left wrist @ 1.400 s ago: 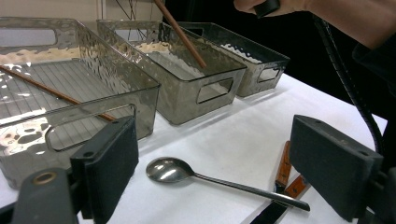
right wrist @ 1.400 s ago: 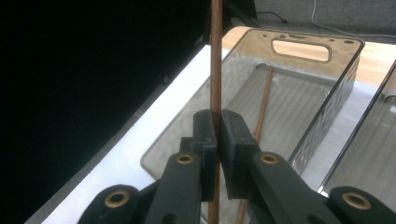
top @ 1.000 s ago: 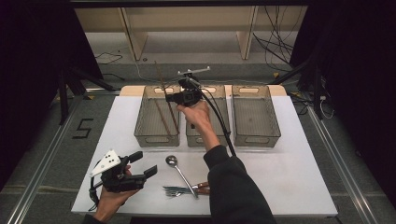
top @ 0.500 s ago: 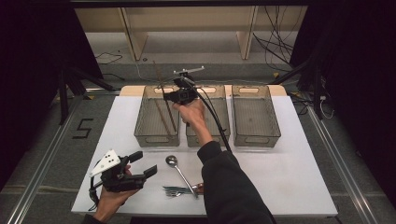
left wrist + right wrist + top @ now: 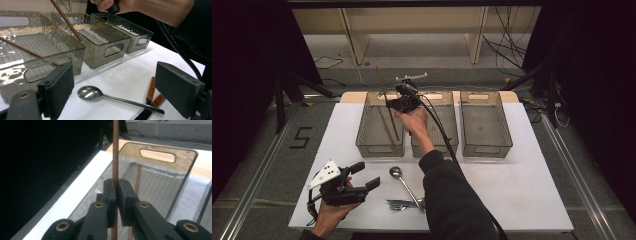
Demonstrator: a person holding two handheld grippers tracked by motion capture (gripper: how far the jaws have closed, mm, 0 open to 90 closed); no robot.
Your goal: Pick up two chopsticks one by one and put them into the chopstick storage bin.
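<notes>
The right gripper (image 5: 117,192) pinches a brown chopstick (image 5: 115,150) between its closed jaws, holding it steeply tilted above the left bin (image 5: 380,125) of three clear bins lined along the far side of the white table (image 5: 522,190). The stick's lower end hangs inside that bin, likely so it can be dropped beside a second chopstick (image 5: 388,127) already lying along the ribbed floor. The sorting appears under way, one kind of utensil to each bin: the middle bin (image 5: 444,125) and right bin (image 5: 485,122) look empty.

Near the table's front edge the left gripper (image 5: 362,182) hovers with jaws spread wide and nothing between them, pointed toward the cutlery yet to be sorted. A steel spoon (image 5: 105,96) lies just ahead of it, bowl toward the bins, and a fork (image 5: 399,204) with others beside it rests close by, their wooden handles (image 5: 150,88) partly hidden under the person's right sleeve (image 5: 452,195).
</notes>
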